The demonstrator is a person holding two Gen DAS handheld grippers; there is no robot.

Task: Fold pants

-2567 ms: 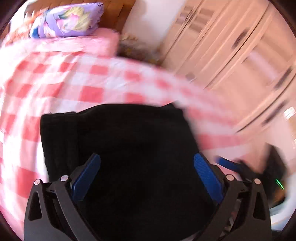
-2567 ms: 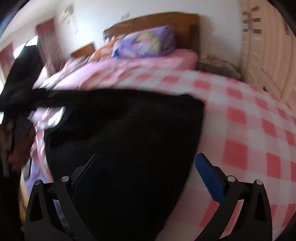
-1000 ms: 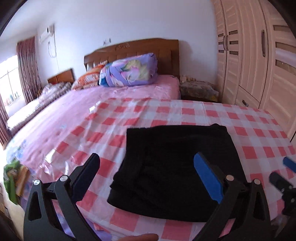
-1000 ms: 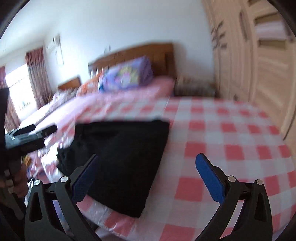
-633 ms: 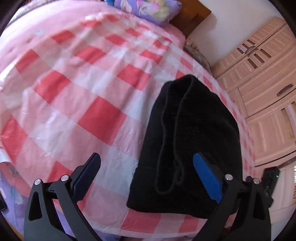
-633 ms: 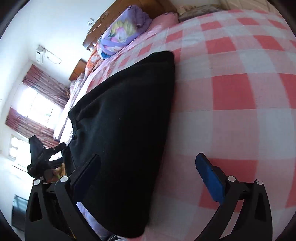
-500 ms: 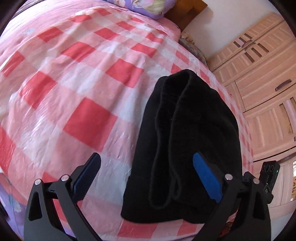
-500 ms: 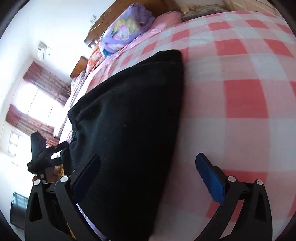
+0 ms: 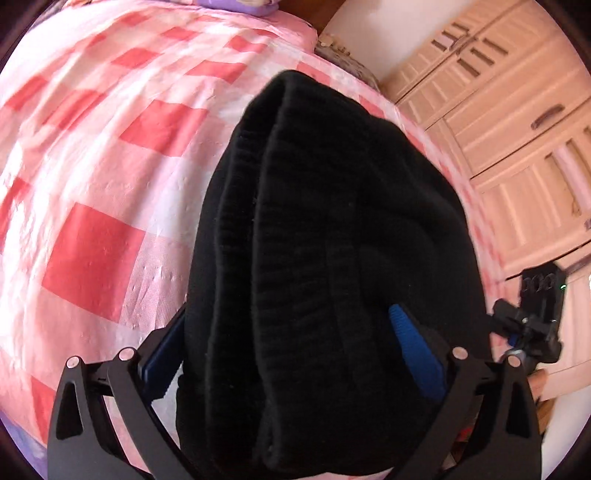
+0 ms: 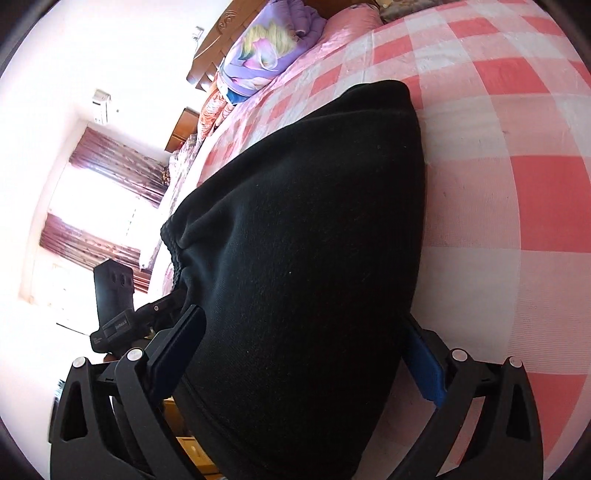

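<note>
Black folded pants (image 9: pixel 332 221) lie on the pink checked bed sheet (image 9: pixel 110 147), ribbed waistband layers on their left side. My left gripper (image 9: pixel 288 354) straddles the near left end. Its jaws are closing: one blue pad (image 9: pixel 413 350) rests over the cloth, the other finger (image 9: pixel 162 354) is half hidden beside the edge. In the right wrist view the pants (image 10: pixel 314 240) fill the middle. My right gripper (image 10: pixel 303 358) straddles their near right end, jaws closing with cloth between the pads and no squeeze visible.
A cream wardrobe (image 9: pixel 517 129) stands right of the bed. A purple rolled quilt (image 10: pixel 269 48) lies by the wooden headboard (image 10: pixel 214 33). A curtained window (image 10: pixel 103 184) is far left. Each view catches the other gripper: right gripper (image 9: pixel 532 321), left gripper (image 10: pixel 122 317).
Both grippers have dropped and tipped down from a raised view of the room onto the near edge of the pants. The cloth now lies between both pairs of jaws, which have narrowed slightly.
</note>
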